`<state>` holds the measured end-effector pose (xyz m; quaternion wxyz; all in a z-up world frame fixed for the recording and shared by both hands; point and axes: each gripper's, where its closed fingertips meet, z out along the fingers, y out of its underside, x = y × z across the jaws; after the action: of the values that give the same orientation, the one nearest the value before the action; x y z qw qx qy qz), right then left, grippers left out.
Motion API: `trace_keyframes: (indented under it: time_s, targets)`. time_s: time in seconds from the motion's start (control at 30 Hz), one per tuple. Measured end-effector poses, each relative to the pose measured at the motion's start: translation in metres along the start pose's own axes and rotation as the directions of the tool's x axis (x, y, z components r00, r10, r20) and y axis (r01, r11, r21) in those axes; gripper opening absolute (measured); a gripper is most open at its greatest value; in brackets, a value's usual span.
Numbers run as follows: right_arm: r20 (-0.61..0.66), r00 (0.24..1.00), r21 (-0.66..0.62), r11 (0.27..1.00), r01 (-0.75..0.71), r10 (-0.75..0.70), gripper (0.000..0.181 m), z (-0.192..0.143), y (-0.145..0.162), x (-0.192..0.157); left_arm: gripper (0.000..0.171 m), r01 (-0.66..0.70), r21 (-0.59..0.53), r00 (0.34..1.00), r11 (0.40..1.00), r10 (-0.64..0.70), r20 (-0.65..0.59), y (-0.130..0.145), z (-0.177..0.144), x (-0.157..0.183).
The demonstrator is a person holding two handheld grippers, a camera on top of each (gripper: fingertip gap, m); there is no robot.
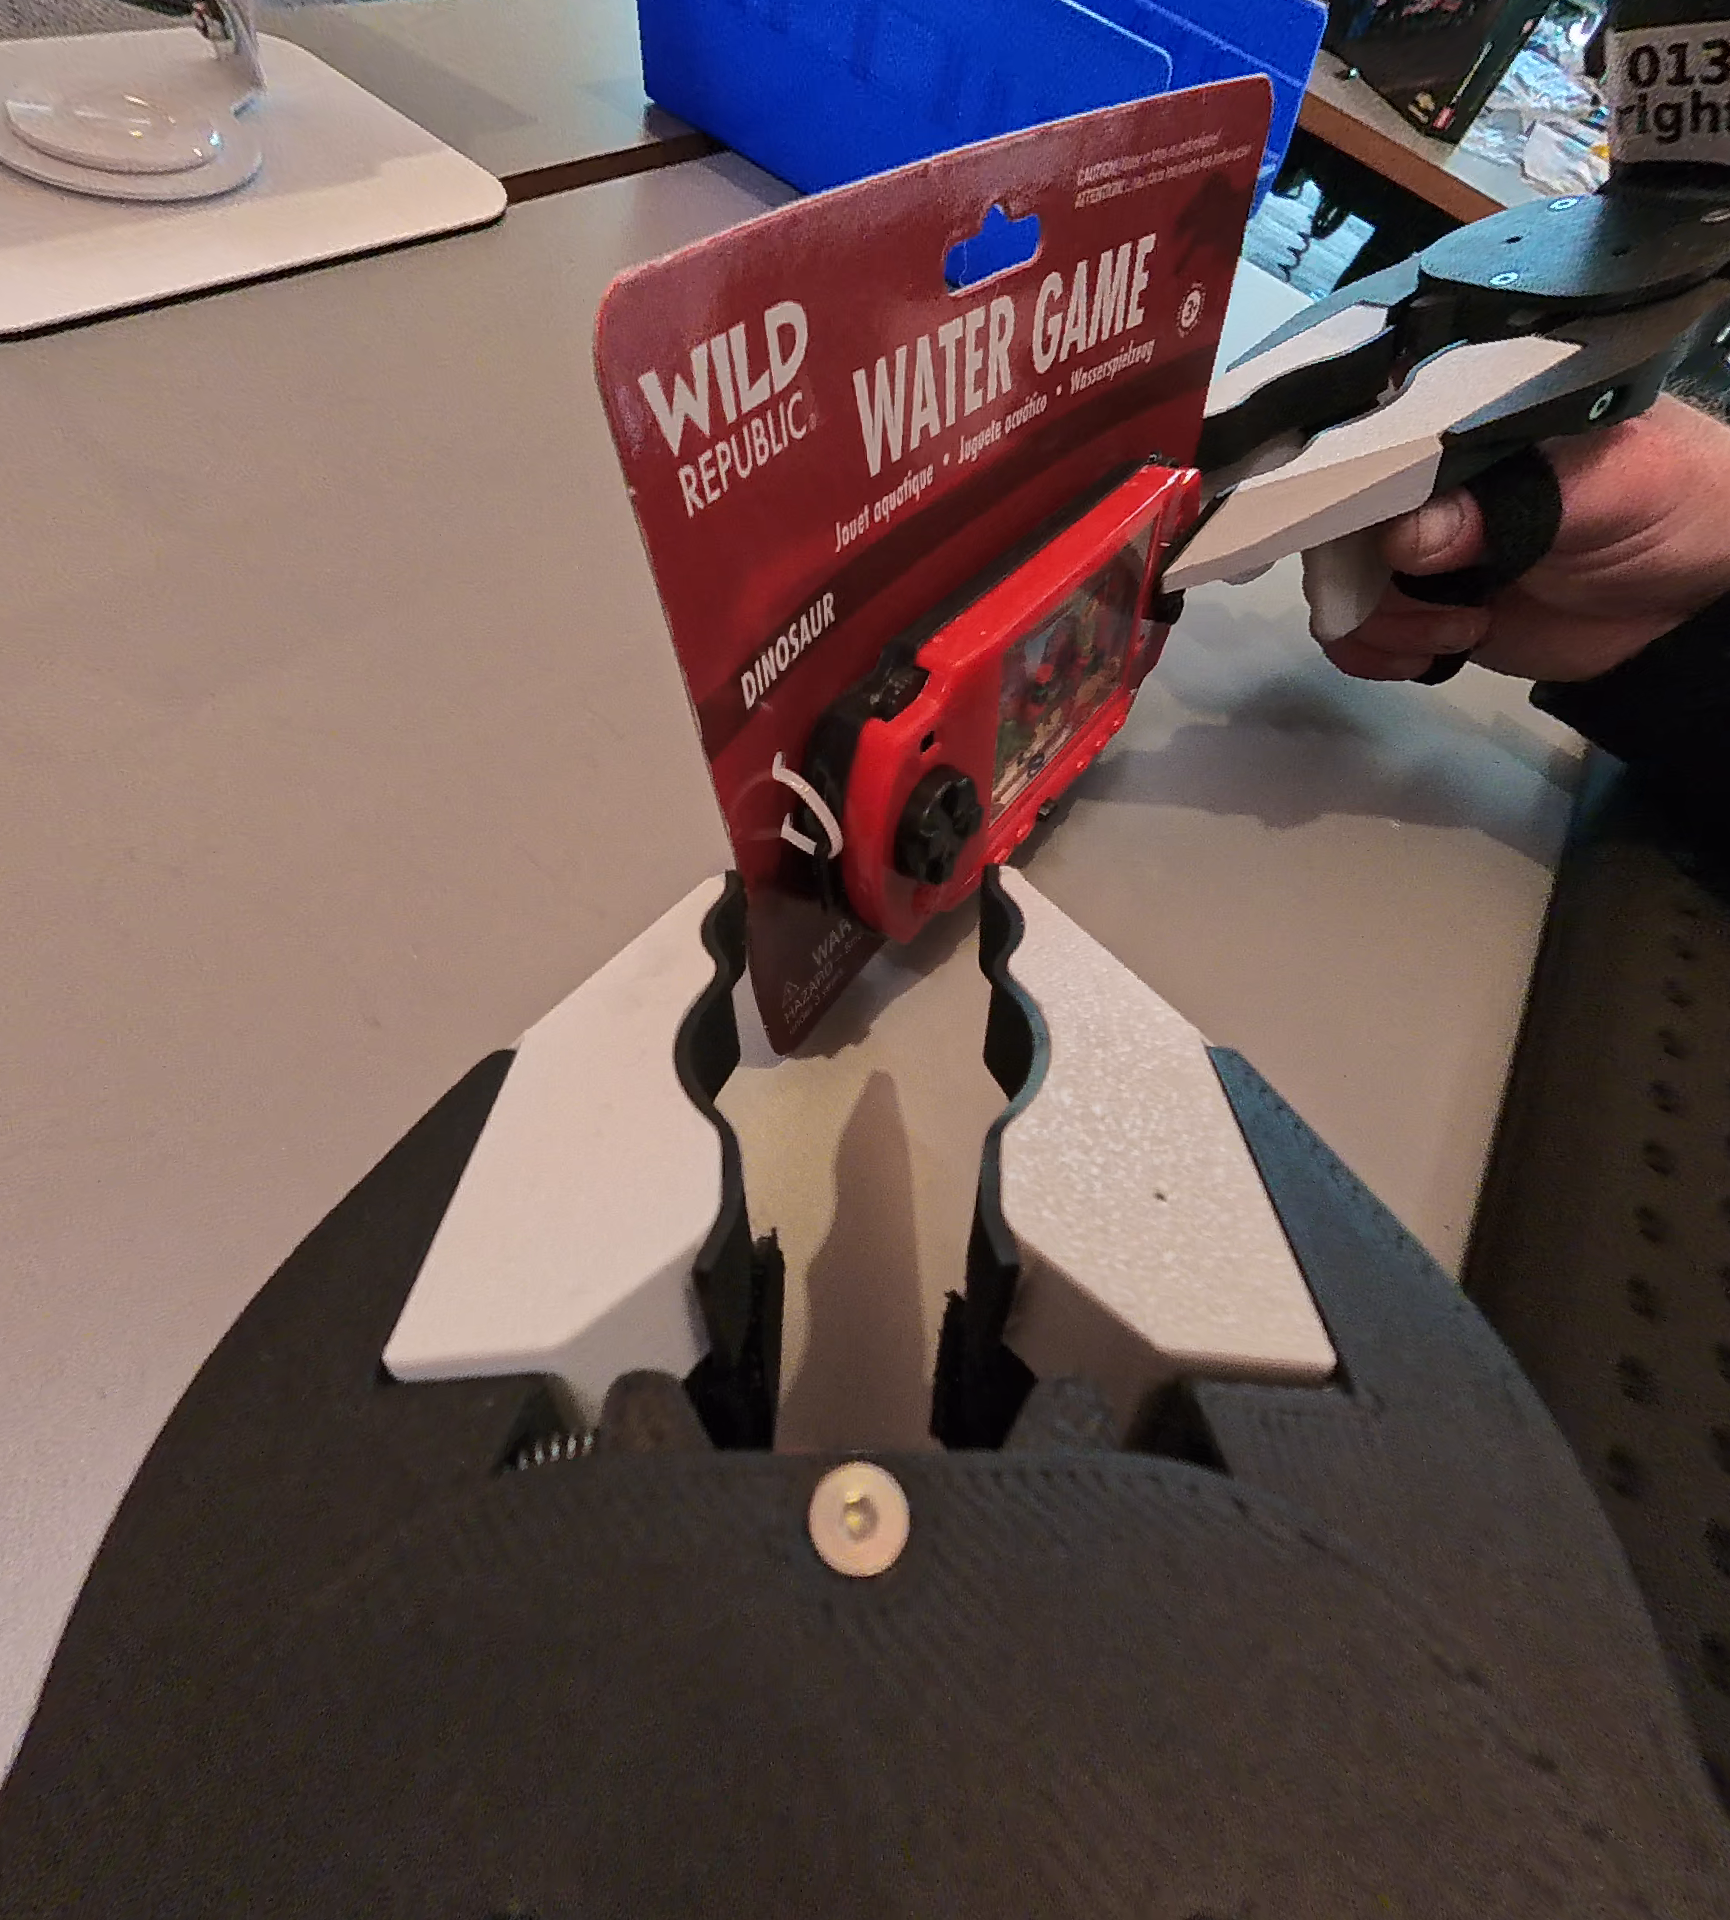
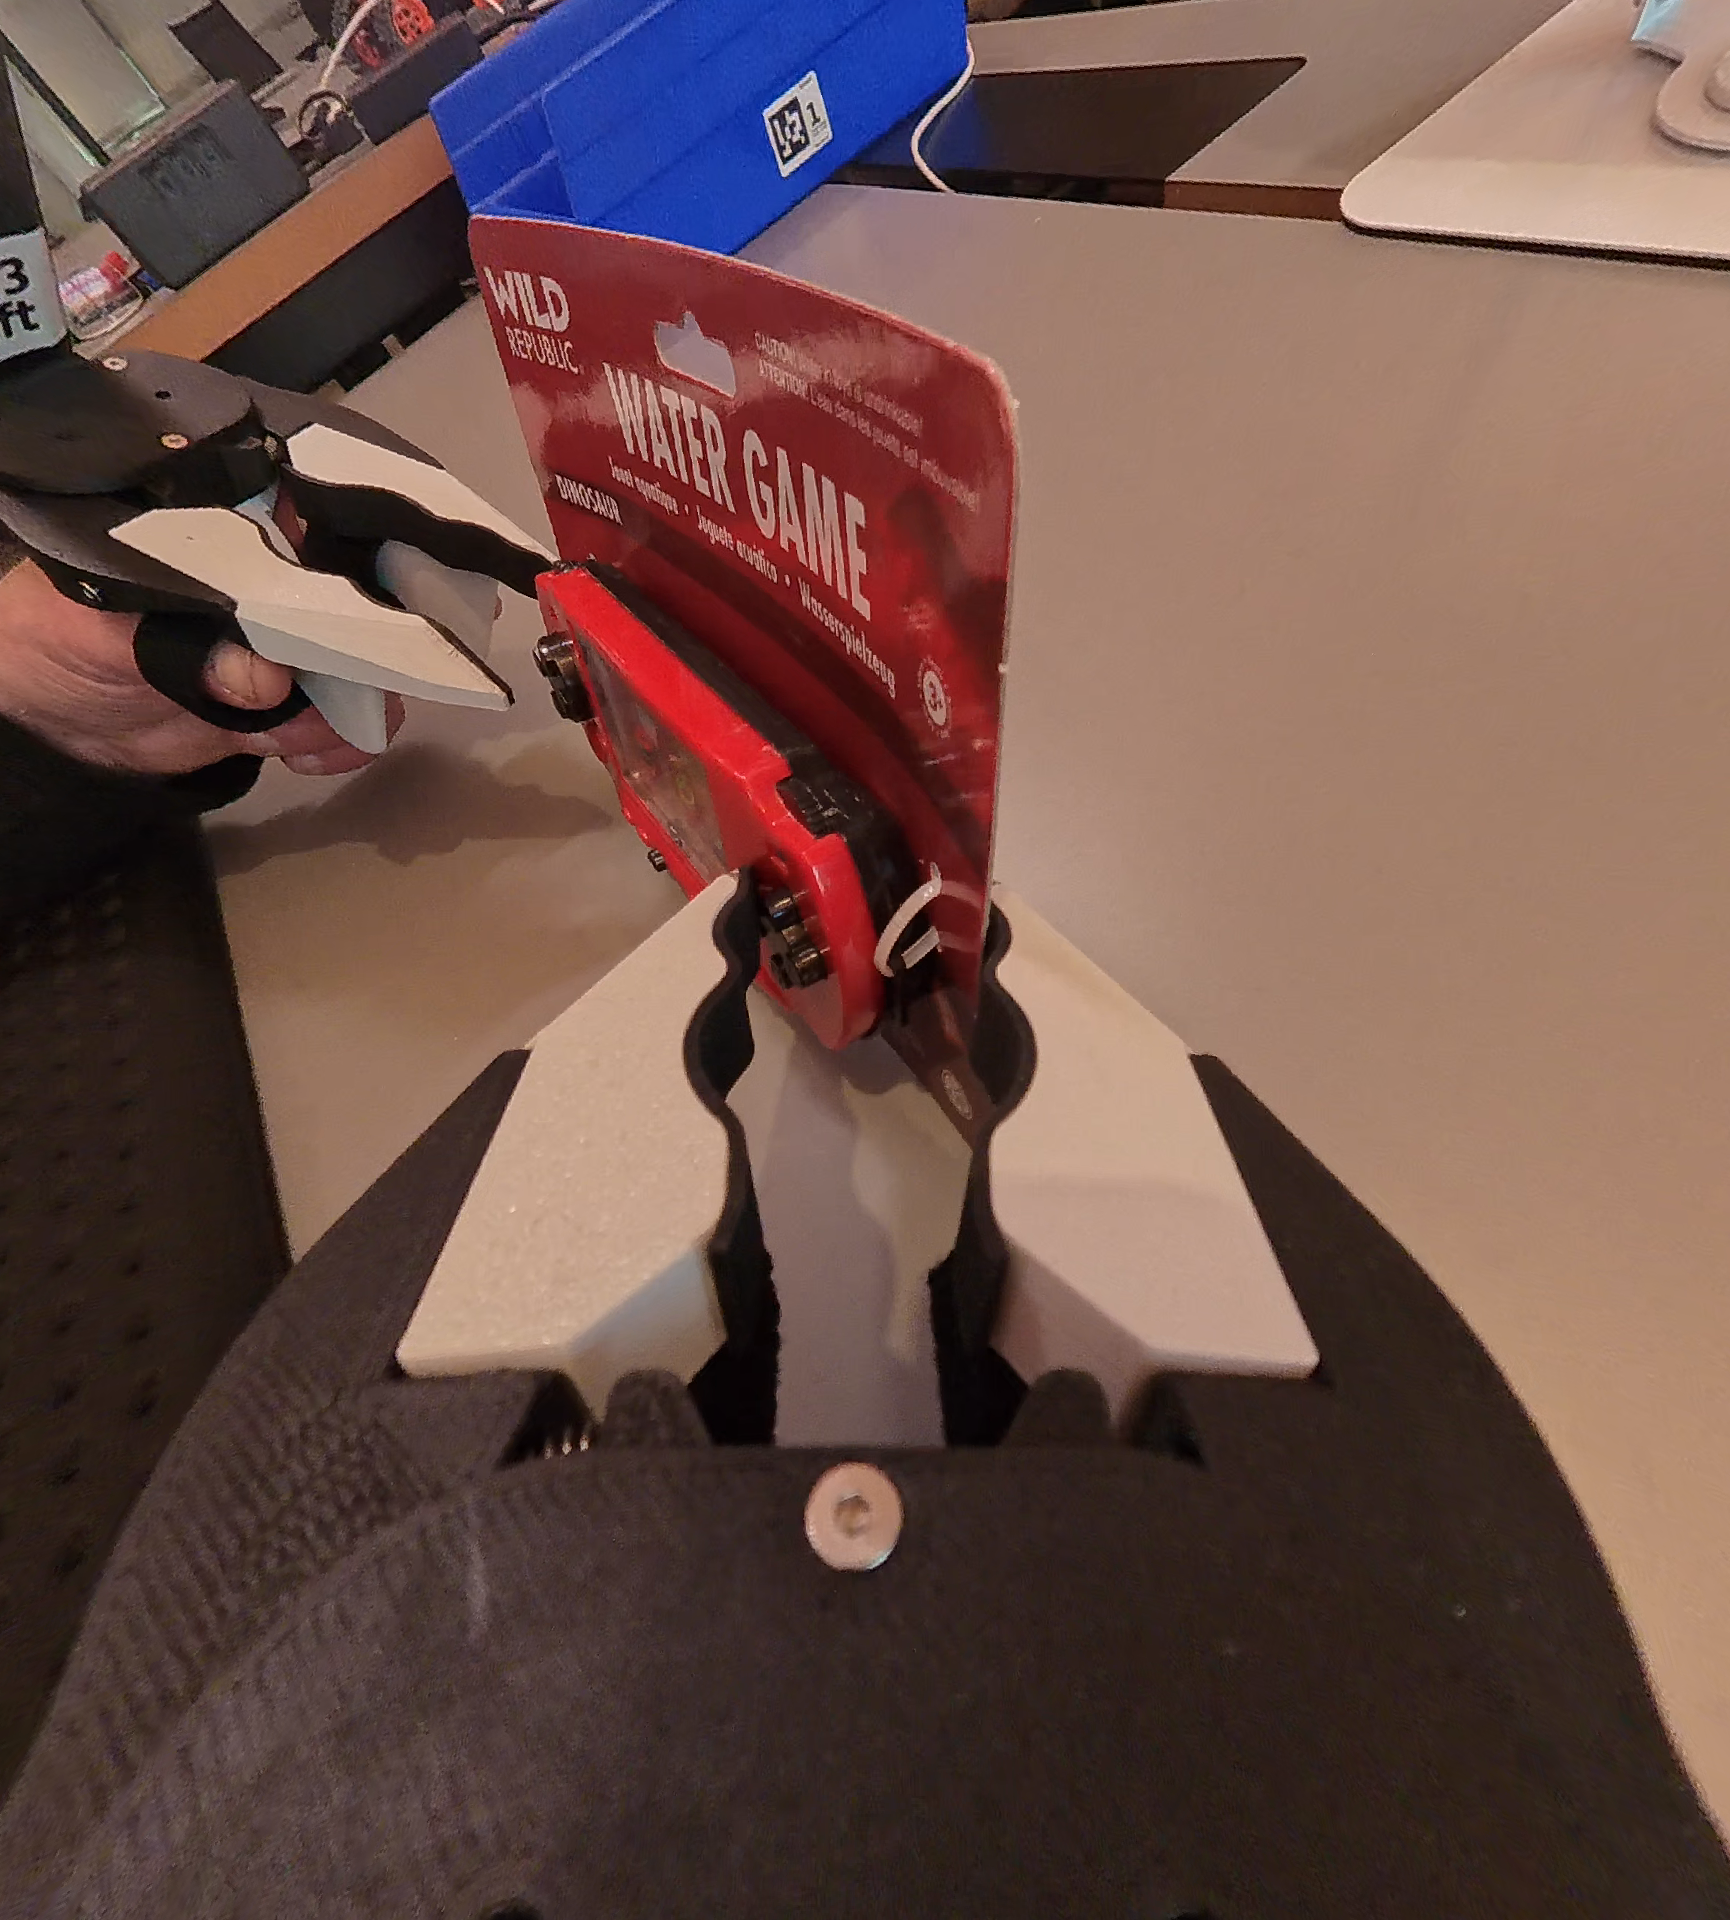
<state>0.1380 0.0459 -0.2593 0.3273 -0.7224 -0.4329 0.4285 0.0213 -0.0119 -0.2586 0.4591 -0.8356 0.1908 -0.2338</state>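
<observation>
Both grippers meet on one packaged toy (image 1: 996,707), a red handheld game tied with a white zip tie (image 1: 807,816) to a dark red card (image 1: 902,416) that stands upright and tilted just above the grey counter (image 1: 269,727).

From the left wrist view, the left gripper (image 1: 861,904) sits at 6 o'clock with its jaws parted; the card's lower corner and the toy's near end lie between the fingers, the card against the left finger's black pad (image 1: 715,997), the right pad just beside the toy. I cannot tell whether it clamps. The right gripper (image 1: 1188,540) reaches in from 3 o'clock, a hand (image 1: 1567,561) on its trigger, its tips closed on the toy's far end.

From the right wrist view, the right gripper (image 2: 861,914) holds toy and card (image 2: 788,468) together, pads pressed on both sides. The left gripper (image 2: 528,623) comes in from 9 o'clock, jaws spread around the toy's (image 2: 695,748) other end.

A blue bin (image 1: 944,83) stands behind at 12 o'clock. A pale mat (image 1: 165,208) lies at 10 o'clock.
</observation>
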Motion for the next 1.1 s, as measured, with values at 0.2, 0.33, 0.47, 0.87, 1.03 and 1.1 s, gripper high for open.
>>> trace_keyframes:
  time_s: [0.2,0.33,0.47,0.87,1.03,1.1]
  targets:
    - [0.022,1.000,0.008,1.000,-0.011,0.010,0.039,0.000,0.000,-0.001,0.039,0.005,0.009,1.000,1.000,-0.005,-0.006,0.000,-0.001,0.000]
    - [0.030,1.000,0.006,1.000,0.005,-0.005,0.039,-0.001,0.001,-0.003,0.041,-0.004,0.003,1.000,1.000,0.004,-0.004,0.002,0.002,0.001]
    - [0.039,0.999,-0.012,1.000,0.027,-0.027,0.041,-0.002,0.004,-0.006,0.039,-0.002,0.003,1.000,1.000,0.002,-0.010,0.002,0.003,0.002]
    - [0.021,1.000,-0.004,1.000,0.017,-0.016,0.042,-0.002,0.002,0.001,0.041,-0.047,-0.020,0.999,0.999,0.047,-0.001,0.000,0.020,-0.003]
    - [0.000,1.000,0.004,1.000,0.021,-0.021,0.044,-0.009,0.004,0.007,0.040,-0.044,-0.024,0.999,0.999,0.044,-0.003,-0.001,0.023,-0.004]
    - [-0.002,1.000,-0.005,0.999,0.031,-0.031,0.042,-0.011,0.007,0.007,0.040,-0.033,-0.022,0.999,0.999,0.033,-0.008,-0.002,0.023,-0.004]
